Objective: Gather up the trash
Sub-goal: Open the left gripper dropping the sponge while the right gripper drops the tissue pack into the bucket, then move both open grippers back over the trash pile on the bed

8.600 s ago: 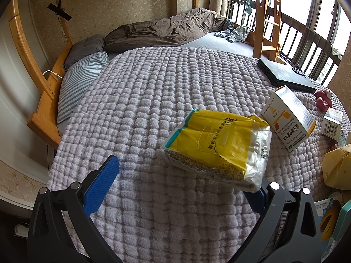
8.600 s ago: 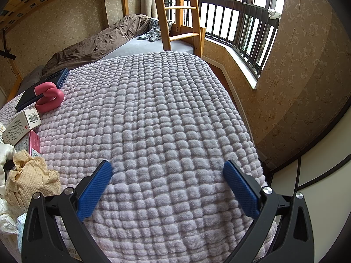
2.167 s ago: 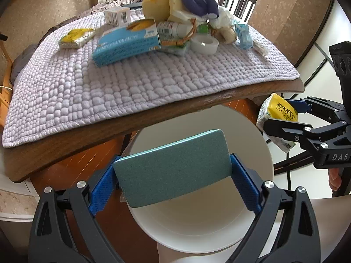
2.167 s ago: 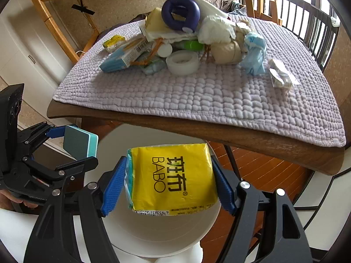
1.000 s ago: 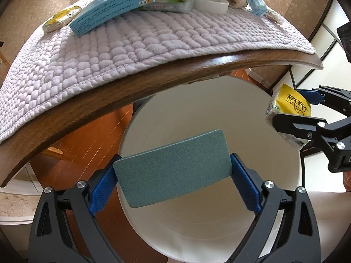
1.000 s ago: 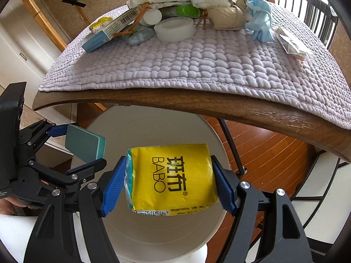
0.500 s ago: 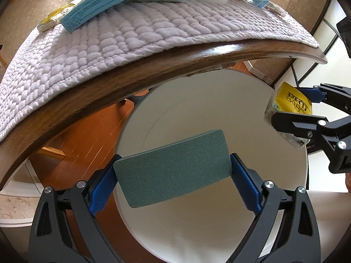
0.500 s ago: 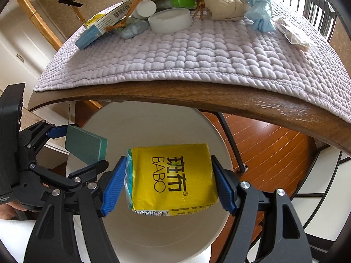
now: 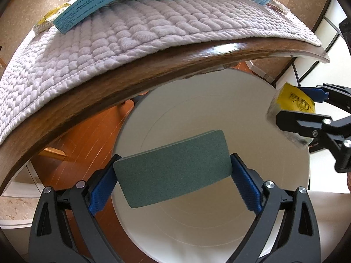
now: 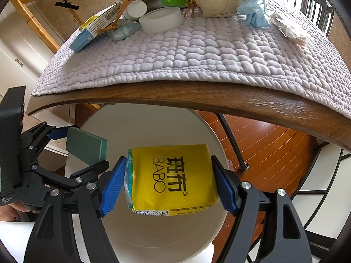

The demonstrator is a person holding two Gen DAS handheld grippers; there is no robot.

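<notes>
- Left gripper (image 9: pixel 172 176): clamped on a green sponge (image 9: pixel 173 167), one blue pad against each short end. The sponge hangs flat over the open mouth of the white bin (image 9: pixel 252 100), toward its near-left side.
- Right gripper (image 10: pixel 169 179): closed on a yellow pack (image 10: pixel 173 179) marked BABO, gripped at both sides, barcode edge nearest the camera. The pack sits above the bin's opening.
- Bin: stands on the wood floor (image 9: pixel 87 140), partly under the near edge of the table (image 9: pixel 136 76); its inside shows plain white.
- Table: covered by a lilac quilted mat (image 10: pixel 197 50) reaching the near edge.
- Far part of the mat: a heap with a blue box (image 9: pixel 96 8), white tape roll (image 10: pixel 161 19), green tube (image 10: pixel 173 1), blue mask (image 10: pixel 252 4).
</notes>
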